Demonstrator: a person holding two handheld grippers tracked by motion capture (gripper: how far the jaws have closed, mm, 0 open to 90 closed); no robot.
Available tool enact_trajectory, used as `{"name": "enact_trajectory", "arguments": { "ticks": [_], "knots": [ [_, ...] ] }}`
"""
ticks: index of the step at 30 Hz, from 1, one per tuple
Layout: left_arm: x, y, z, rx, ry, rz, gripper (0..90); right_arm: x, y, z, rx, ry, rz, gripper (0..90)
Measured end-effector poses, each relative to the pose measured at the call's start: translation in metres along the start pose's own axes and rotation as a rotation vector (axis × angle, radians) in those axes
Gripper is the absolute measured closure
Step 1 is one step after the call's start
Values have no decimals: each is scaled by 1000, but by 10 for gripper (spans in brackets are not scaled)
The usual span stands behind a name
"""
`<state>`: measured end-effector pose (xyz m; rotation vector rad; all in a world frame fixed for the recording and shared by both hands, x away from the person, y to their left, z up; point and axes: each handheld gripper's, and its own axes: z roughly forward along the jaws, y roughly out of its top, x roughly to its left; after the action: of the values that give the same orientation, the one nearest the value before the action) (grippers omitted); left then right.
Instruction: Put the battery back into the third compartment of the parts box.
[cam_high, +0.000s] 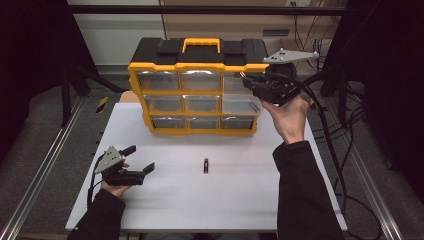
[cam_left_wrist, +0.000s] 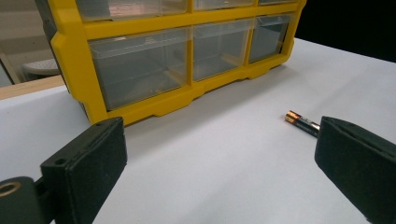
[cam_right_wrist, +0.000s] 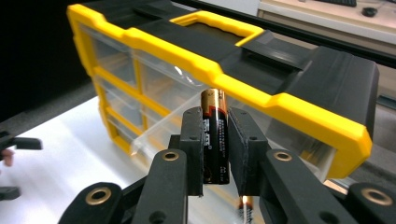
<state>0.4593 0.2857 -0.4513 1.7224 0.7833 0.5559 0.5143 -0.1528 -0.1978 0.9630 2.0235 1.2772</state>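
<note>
Gripping an upright black-and-gold battery in our right gripper, we hover at the pulled-out clear drawer of the yellow organiser near the worktop's far edge.

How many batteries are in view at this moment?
2. One battery is clamped upright in the right tongs, raised beside the organizer. The other battery lies on the table. More could be hidden inside the drawers.
</note>
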Motion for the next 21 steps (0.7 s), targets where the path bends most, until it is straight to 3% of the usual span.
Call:
{"name": "enact_trajectory", "arguments": {
  "ticks": [8,21],
  "knots": [
    [0,0,0,4,1,1,16,-9,0,20,66,-39,24,769],
    [0,0,0,2,1,0,16,-8,-6,33,150,-62,12,767]
  ]
}}
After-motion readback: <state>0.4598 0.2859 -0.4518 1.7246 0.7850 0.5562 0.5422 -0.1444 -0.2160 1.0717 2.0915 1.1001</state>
